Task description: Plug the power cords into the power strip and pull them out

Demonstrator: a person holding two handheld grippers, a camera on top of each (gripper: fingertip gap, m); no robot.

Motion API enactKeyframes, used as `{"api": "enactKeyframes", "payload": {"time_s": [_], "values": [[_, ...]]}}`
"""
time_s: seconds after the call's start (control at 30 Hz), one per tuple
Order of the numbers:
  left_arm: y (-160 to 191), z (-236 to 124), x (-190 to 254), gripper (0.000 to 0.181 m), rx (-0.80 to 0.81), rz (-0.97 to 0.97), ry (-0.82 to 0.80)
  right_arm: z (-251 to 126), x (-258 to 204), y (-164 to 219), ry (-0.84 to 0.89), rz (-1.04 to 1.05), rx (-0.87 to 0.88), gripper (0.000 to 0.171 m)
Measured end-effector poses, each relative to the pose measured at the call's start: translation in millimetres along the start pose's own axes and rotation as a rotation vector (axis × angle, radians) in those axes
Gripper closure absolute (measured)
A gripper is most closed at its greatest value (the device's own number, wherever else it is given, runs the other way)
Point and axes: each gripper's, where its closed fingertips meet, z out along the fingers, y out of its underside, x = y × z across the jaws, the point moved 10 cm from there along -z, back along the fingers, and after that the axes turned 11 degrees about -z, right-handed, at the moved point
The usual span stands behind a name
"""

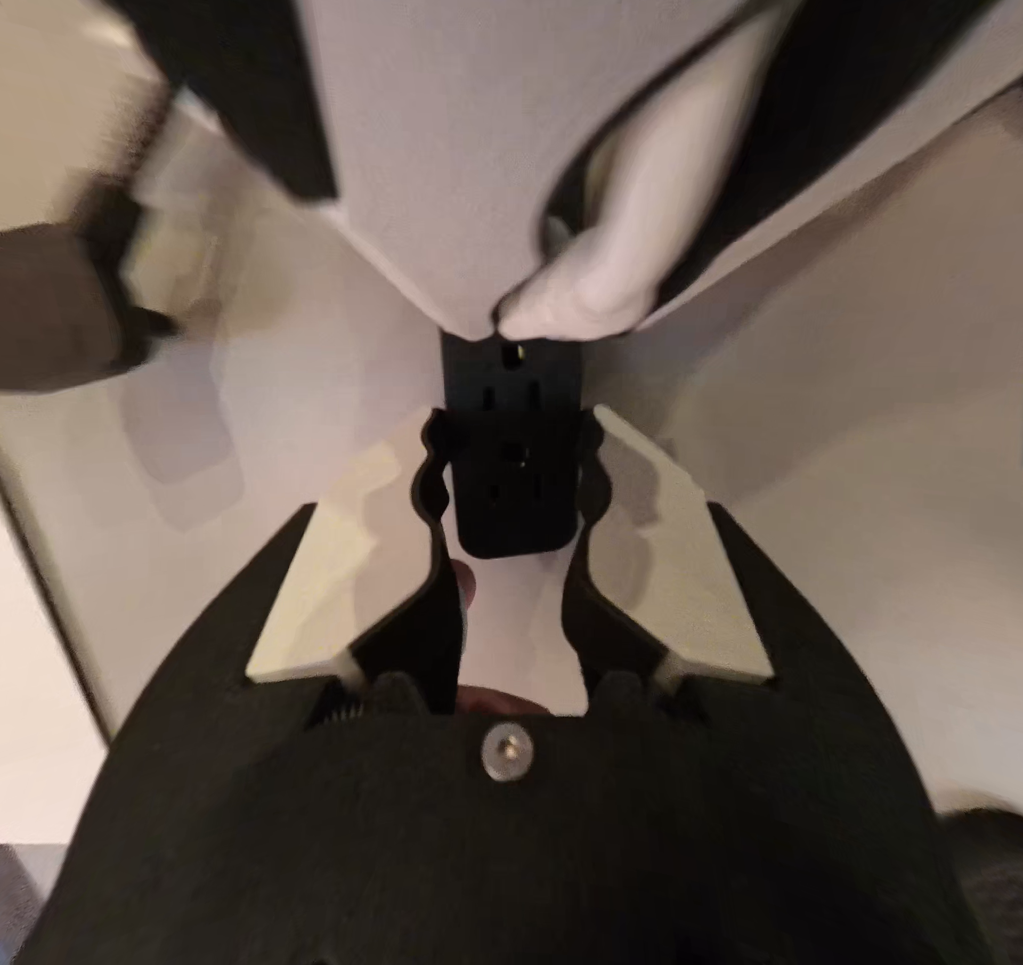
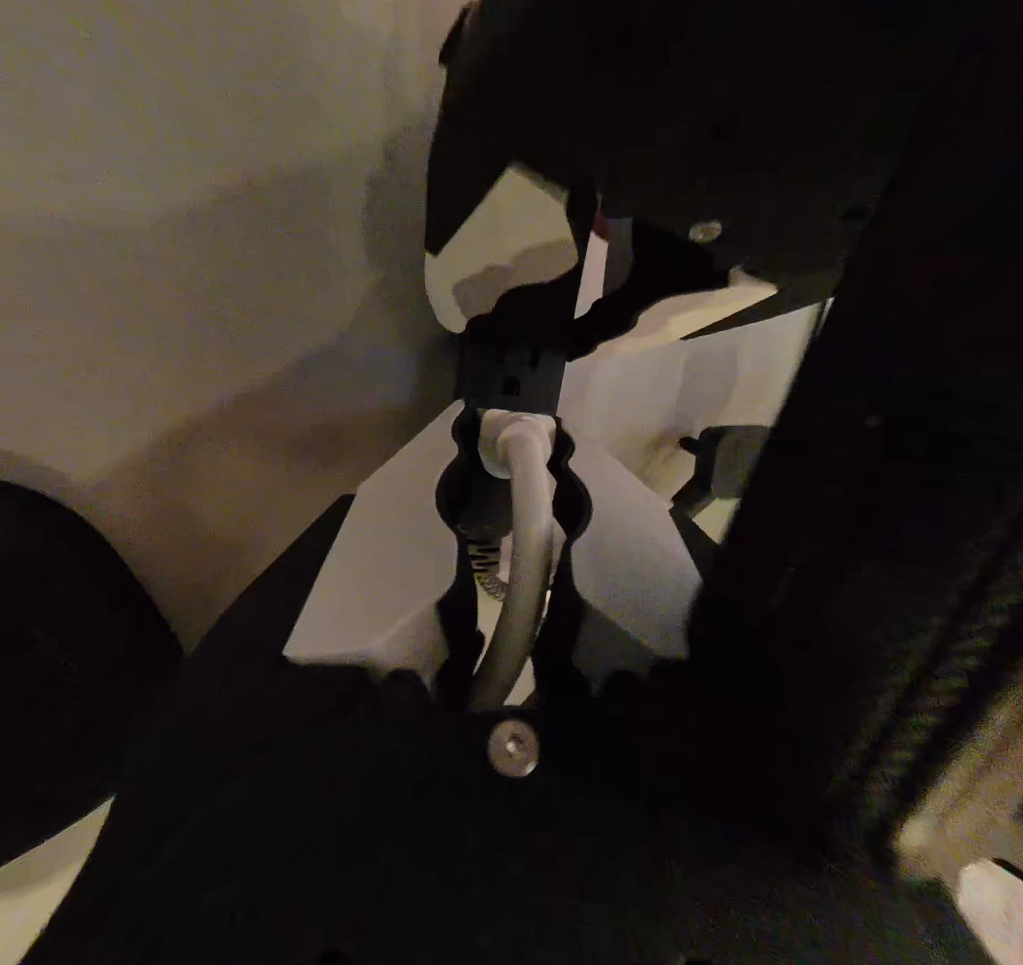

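Note:
A black power strip [image 1: 515, 501] lies on a white table [image 1: 830, 412]. My left gripper [image 1: 512, 440] is shut on its near end, one finger on each side. My right gripper [image 1: 564, 321] comes in from the far side, shut on a white plug [image 1: 587, 285] whose tip meets the strip. In the right wrist view, my right gripper [image 2: 512, 440] clamps the white plug [image 2: 515, 432] against the strip [image 2: 509, 379], and its pale cord [image 2: 523, 551] runs back between the fingers. The prongs are hidden. The left gripper [image 2: 531, 324] holds the strip's far end.
A ribbed black cord sleeve [image 2: 486, 556] leaves the strip under my right gripper. A blurred dark object [image 1: 55, 302] sits at the table's left. A black upright post [image 2: 858, 440] stands close on the right, and a dark round shape [image 2: 55, 578] at lower left.

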Motion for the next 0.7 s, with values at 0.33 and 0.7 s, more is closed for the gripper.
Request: {"api": "enactKeyframes", "payload": {"time_s": [0.33, 0.7], "values": [[0, 4, 0, 0.135, 0.018, -0.016, -0.015, 9, 28, 34, -0.273, 0.430, 0.230, 0.147], [1, 6, -2, 0.136, 0.034, -0.023, -0.010, 12, 32, 40, -0.311, 0.487, 0.270, 0.148]]}}
